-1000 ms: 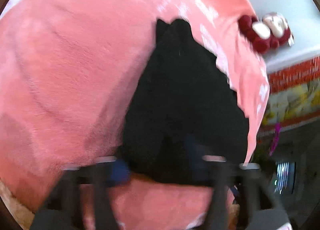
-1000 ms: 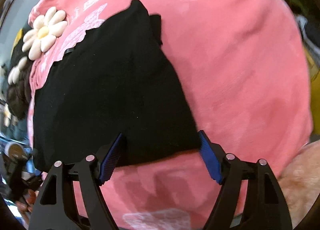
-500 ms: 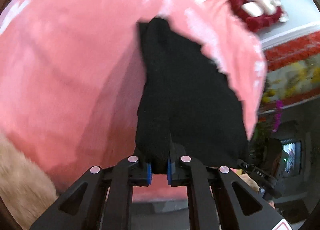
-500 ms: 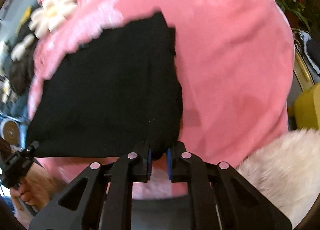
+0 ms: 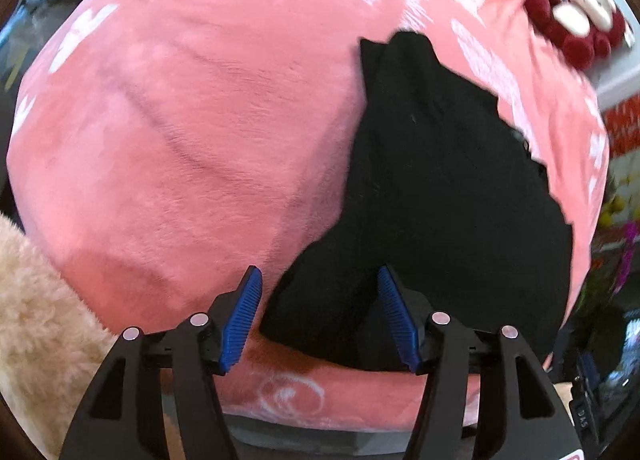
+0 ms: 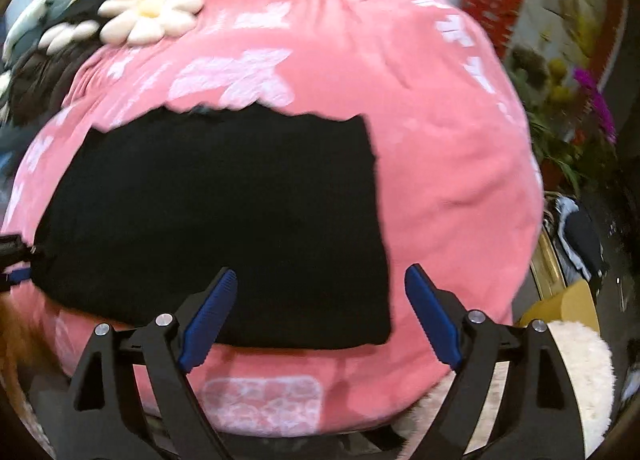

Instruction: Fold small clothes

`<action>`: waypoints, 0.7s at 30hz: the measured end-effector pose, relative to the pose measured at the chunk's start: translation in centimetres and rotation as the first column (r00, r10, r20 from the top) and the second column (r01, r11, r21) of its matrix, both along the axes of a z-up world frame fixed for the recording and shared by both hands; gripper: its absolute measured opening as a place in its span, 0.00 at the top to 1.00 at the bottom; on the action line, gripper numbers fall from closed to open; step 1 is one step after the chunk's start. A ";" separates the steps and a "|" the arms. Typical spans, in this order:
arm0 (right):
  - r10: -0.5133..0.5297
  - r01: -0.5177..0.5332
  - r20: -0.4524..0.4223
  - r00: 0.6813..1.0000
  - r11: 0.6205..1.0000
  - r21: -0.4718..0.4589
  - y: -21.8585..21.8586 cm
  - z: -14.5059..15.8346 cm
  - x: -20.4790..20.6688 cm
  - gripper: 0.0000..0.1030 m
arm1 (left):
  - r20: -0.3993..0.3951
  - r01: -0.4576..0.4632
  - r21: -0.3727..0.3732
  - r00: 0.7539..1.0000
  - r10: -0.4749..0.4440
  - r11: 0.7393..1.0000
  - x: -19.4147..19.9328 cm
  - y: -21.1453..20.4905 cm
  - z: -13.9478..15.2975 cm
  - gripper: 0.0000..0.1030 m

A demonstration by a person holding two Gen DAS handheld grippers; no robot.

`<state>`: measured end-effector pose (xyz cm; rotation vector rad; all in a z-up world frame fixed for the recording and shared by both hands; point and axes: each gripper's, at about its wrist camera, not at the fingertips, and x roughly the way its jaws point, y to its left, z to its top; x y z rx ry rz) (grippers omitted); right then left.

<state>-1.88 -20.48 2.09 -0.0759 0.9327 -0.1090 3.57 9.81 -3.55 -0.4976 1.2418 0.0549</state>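
A small black garment (image 5: pixel 444 196) lies on a pink fleece blanket (image 5: pixel 192 132). In the right wrist view the garment (image 6: pixel 224 220) is a flat, roughly rectangular shape. My left gripper (image 5: pixel 318 300) is open, its blue pads on either side of the garment's near corner, which bunches up between them. My right gripper (image 6: pixel 320 300) is open just above the garment's near edge, holding nothing.
A white flower cushion (image 6: pixel 152 12) and a dark red plush (image 5: pixel 580 28) sit at the blanket's far edge. Cream fluffy fabric (image 5: pixel 36 316) lies at the near left. Plants and flowers (image 6: pixel 576 100) stand off to the right.
Both grippers were shut on the garment's near edge half a second ago; both have opened and let it go. The garment now lies flatter on the blanket.
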 end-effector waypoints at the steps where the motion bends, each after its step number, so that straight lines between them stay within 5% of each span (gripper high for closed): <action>1: 0.016 -0.016 -0.010 1.000 1.000 0.006 0.9 -0.6 0.1 0.19 | -0.001 0.018 0.013 1.000 -0.018 1.000 -0.2 -0.4 -0.1 0.44; 9: 0.012 -0.009 -0.052 0.999 0.998 0.062 0.5 -1.9 0.2 0.18 | 0.016 0.099 0.114 0.995 -0.101 0.989 0.3 -2.4 -0.7 0.47; 16: -0.057 0.069 -0.075 0.996 0.985 0.160 -1.7 -2.2 0.4 0.16 | 0.036 0.137 0.128 0.989 -0.143 0.982 0.4 -3.1 -0.7 0.82; 21: -0.083 0.100 -0.094 0.992 0.976 0.195 -2.5 -2.5 0.6 0.15 | 0.045 0.168 0.143 0.983 -0.176 0.975 -0.1 -3.3 0.0 0.94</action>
